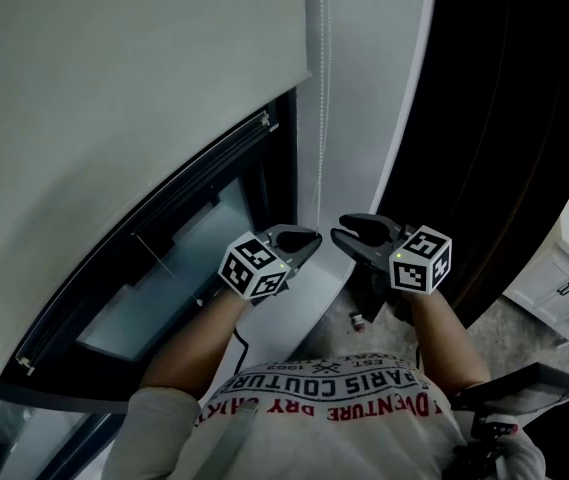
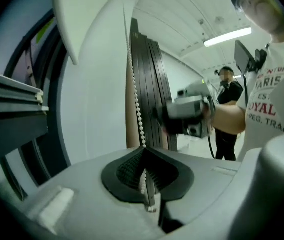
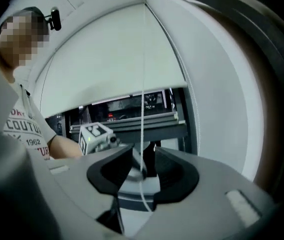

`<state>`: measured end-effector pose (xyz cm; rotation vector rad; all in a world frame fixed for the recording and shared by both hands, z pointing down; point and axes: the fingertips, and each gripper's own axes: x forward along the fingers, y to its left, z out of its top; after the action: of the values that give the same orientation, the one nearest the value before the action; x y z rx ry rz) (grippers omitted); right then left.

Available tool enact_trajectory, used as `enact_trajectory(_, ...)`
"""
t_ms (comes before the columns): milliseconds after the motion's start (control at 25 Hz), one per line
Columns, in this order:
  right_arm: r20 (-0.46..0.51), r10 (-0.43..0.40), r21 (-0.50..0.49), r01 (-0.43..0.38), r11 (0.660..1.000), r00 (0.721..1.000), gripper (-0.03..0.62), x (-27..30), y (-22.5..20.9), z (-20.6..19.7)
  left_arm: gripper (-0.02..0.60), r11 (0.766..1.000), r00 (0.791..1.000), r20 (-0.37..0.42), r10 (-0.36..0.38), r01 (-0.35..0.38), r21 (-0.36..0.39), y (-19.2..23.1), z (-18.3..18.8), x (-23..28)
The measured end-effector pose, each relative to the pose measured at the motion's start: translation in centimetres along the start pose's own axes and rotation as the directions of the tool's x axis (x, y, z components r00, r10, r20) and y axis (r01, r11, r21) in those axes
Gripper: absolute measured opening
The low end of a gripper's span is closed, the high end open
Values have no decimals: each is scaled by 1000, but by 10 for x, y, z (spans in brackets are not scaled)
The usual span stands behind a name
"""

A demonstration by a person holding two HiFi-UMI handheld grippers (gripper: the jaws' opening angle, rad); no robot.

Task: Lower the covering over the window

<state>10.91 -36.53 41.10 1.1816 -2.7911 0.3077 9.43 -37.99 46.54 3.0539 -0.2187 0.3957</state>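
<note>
One pale roller blind point(image 1: 114, 68) hangs partway down the window point(image 1: 164, 278), leaving the lower glass bare. Its bead chain point(image 1: 319, 98) drops beside the frame to both claws. The left claw point(image 2: 144, 179) is pressed together on the chain. The right claw point(image 3: 142, 170) is spread, with a strand running loose between its jaws. Likely risks: beads slipping through the left pinch under a sharp tug, the right claw closing on the wrong strand and raising the blind, or a sideways pull jamming the chain.
</note>
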Motion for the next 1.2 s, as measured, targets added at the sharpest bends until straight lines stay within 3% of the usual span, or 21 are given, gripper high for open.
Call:
enact_trajectory(80,61,0,-28,1,1000,998,132,-6,0,30,6,1000,1000,-27,-12,12,-25,-6,-19,5)
enact_trajectory(160,106,17,-42,-12,999,994,132,-8,4,53,6,997,1000,22,2,0,-74,-6,-21,4)
enact_trajectory(280,130,43,-62,-36,997,991,132,-3,12,74,6,997,999,46,12,-8,-72,-8,-17,3)
enact_trajectory(440,150,73,-90,-60,994,986,132,6,21,94,6,999,997,-71,-14,12,-29,-24,-44,10)
enact_trajectory(560,154,93,-107,-77,991,984,132,12,30,108,6,997,994,-108,-23,15,-71,-33,-71,14)
enact_trajectory(680,157,85,-133,-64,989,984,110,14,33,115,6,996,994,-109,-15,6,-86,-36,-84,14)
enact_trajectory(960,153,45,-138,-24,990,987,43,16,22,110,6,996,977,-208,-45,27,-88,-53,-134,23)
enact_trajectory(1200,166,44,-144,-20,989,985,8,15,22,107,6,994,981,-190,-20,0,-105,-48,-139,23)
